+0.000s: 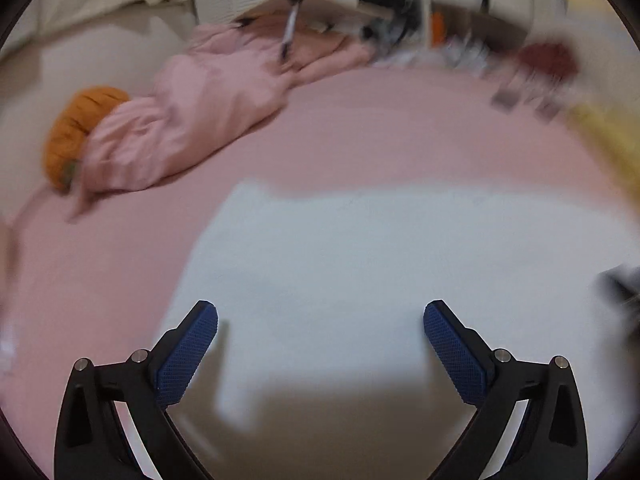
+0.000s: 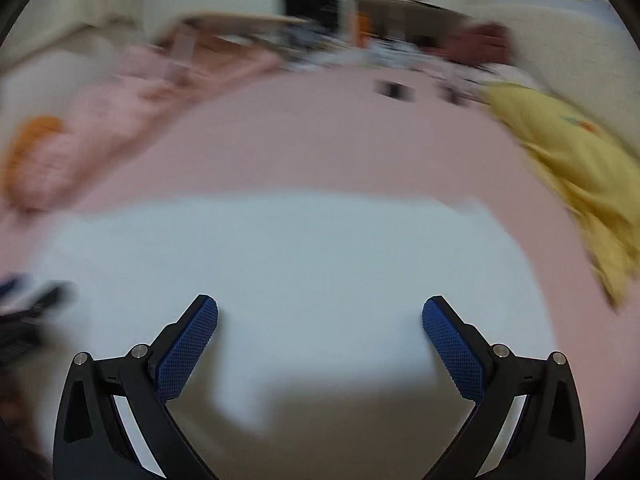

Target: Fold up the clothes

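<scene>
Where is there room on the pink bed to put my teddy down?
Bare pink sheet lies between the white cloth and the far clutter. It is crowded left by the pink garment and orange cushion, right by the yellow garment.

Both my feeds are soft, even indoor light with no glare — dim toward the lens rims, where the fisheye circle vignettes to black. Motion blur smears nearly everything: in the left wrist view the crumpled pink quilted garment by the far left edge of the pink bed sheet keeps some fold detail, while the clutter along the far edge streaks. The right wrist view is worse — the yellow crumpled cloth is smeared. Only the black gripper fingers with blue textured pads read sharp, and they cast faint shadows on the flat white garment. Straight lines bow near the edges.
</scene>
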`<action>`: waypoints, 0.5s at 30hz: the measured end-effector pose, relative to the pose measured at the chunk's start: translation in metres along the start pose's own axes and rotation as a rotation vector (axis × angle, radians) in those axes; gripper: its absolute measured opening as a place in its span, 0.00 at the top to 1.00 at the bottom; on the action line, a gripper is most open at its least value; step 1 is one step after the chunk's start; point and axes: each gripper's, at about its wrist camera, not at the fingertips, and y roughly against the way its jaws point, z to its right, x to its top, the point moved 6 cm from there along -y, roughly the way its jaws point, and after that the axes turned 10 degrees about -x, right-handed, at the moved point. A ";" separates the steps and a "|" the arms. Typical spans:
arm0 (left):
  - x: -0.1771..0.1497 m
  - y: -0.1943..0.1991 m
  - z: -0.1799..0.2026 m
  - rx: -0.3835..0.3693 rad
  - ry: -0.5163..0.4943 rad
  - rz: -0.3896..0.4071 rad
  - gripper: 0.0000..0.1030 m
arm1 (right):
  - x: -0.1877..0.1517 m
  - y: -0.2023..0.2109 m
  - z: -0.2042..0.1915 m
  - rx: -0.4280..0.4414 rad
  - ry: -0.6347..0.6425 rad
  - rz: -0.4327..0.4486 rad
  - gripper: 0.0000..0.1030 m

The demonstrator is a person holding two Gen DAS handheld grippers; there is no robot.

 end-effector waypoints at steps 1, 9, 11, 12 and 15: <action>-0.004 -0.003 -0.005 -0.052 0.012 0.001 0.00 | -0.007 -0.008 0.011 0.006 -0.020 -0.017 0.02; -0.027 0.039 -0.052 -0.007 0.128 0.088 0.00 | -0.016 0.035 0.061 -0.022 -0.065 0.079 0.01; -0.042 0.021 -0.056 -0.072 0.159 0.030 0.00 | -0.043 0.007 0.065 -0.048 -0.014 -0.001 0.00; -0.039 0.019 -0.062 -0.100 0.200 0.022 0.00 | -0.045 0.004 0.073 -0.008 -0.075 -0.016 0.00; -0.031 0.027 -0.069 -0.097 0.210 -0.013 0.00 | -0.044 0.007 0.084 0.007 -0.162 -0.090 0.00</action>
